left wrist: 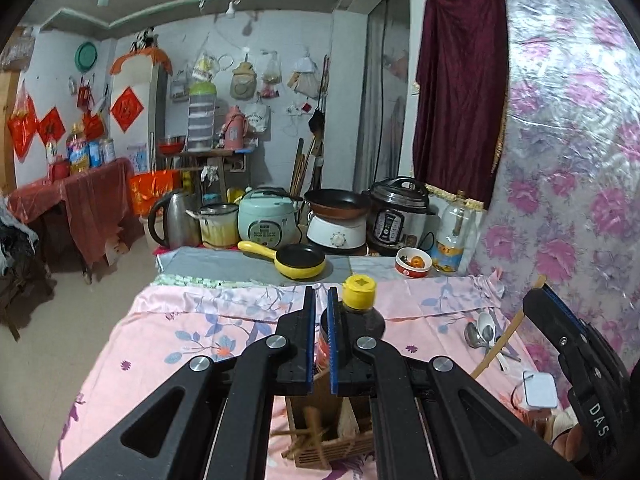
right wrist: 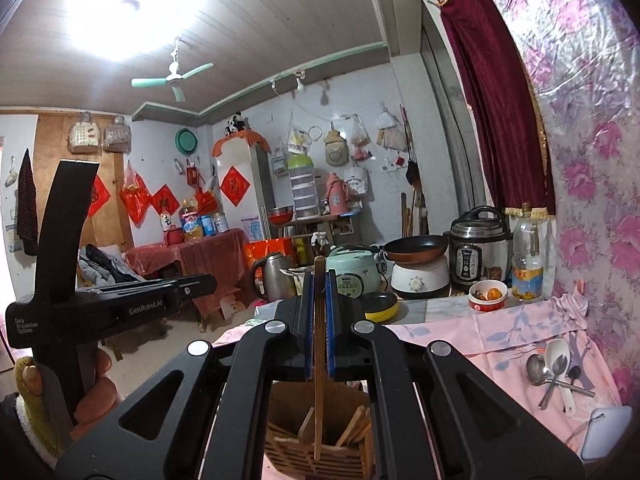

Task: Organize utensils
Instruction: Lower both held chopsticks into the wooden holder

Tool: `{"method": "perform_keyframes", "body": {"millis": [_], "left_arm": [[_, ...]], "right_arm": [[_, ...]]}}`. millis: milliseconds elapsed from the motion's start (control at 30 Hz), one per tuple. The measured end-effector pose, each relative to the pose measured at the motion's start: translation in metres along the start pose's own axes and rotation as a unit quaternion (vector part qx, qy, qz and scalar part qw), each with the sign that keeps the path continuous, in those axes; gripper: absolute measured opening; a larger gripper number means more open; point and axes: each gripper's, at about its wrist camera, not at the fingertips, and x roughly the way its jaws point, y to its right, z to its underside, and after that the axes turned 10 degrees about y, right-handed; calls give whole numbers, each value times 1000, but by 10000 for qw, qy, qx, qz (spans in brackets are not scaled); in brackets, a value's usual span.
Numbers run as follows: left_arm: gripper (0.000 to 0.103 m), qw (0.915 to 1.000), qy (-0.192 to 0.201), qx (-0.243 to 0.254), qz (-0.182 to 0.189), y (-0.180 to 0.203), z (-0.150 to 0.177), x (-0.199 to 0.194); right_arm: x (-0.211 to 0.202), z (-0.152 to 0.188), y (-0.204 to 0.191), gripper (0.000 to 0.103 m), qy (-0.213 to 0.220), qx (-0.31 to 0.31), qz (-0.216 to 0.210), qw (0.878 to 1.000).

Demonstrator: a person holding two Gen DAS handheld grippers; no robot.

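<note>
The bench [right wrist: 500,332] is wearing a pink cloth with flowers on it. Near the front edge, a wooden holder [right wrist: 320,444] is standing with slots for the utensils. Some sticks are already leaning inside it. Just behind the holder, a dark bottle with a yellow cap [left wrist: 359,294] is standing up.

The right gripper [right wrist: 319,320] is hanging right over the holder. Its jaws are pressing together on one long chopstick [right wrist: 318,400]. The chopstick is pointing almost straight down, and its bottom end is sitting over a slot in the holder. It looks like the person is getting ready to drop it in.

The left gripper [left wrist: 321,340] is waiting above the holder too. Its jaws are almost together, with a thin gap between them, and they are holding nothing.

Far to the right, a little pile of spoons [right wrist: 554,368] is lying on the cloth, well apart from the holder. They are probably waiting for their turn.

To do this step well, the person should be keeping the chopstick straight up and down. The tip should be going into the open slot, not onto the wooden edge. The stick should be going down slowly, and the jaws should be letting go only when the tip is deep inside. The gripper should be staying clear of the bottle so it is not tipping over.
</note>
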Motion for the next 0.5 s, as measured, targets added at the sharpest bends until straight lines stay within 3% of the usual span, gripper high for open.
{"method": "perform_keyframes", "body": {"millis": [167, 400, 433, 500], "left_arm": [[4, 9997, -102, -210, 89, -13, -5, 21], [6, 9973, -563, -457, 152, -26, 46, 32], [9, 9973, -551, -466, 136, -29, 49, 29], [30, 9978, -476, -457, 104, -33, 49, 22]], "right_arm": [[21, 4, 0, 6, -40, 39, -41, 10000], [25, 25, 7, 6, -268, 203, -40, 9994], [24, 25, 8, 6, -273, 193, -41, 9994], [23, 24, 8, 6, -246, 193, -36, 9995]]}}
